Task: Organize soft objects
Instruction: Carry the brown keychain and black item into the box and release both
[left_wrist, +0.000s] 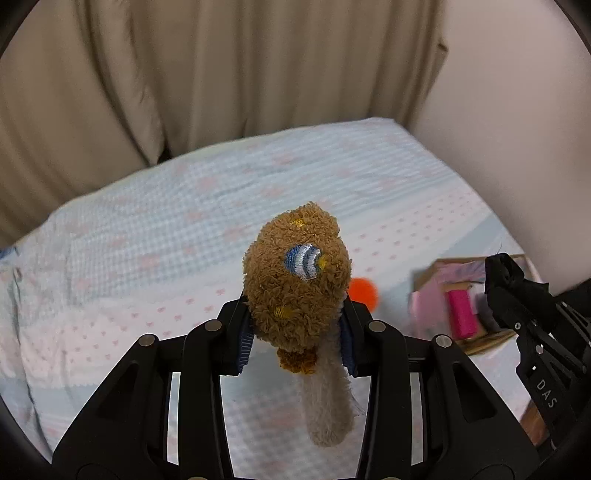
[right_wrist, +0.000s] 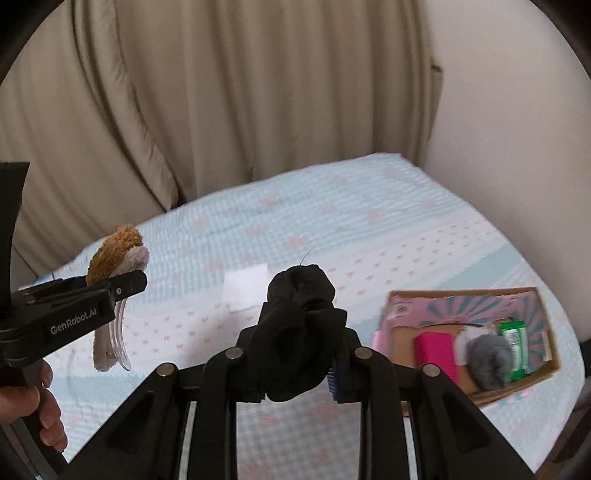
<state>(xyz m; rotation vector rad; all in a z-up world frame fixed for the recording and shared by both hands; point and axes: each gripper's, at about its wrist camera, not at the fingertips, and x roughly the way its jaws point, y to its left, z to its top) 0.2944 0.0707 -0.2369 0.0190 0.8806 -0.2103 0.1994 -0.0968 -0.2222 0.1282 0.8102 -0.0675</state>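
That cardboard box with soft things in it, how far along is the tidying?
Partly done: the open cardboard box already holds a grey woolly ball and a pink roll. In hand: the left hand-held gripper clamps a brown plush toy, the right a black fabric bundle. Left: an orange ball on the bed.
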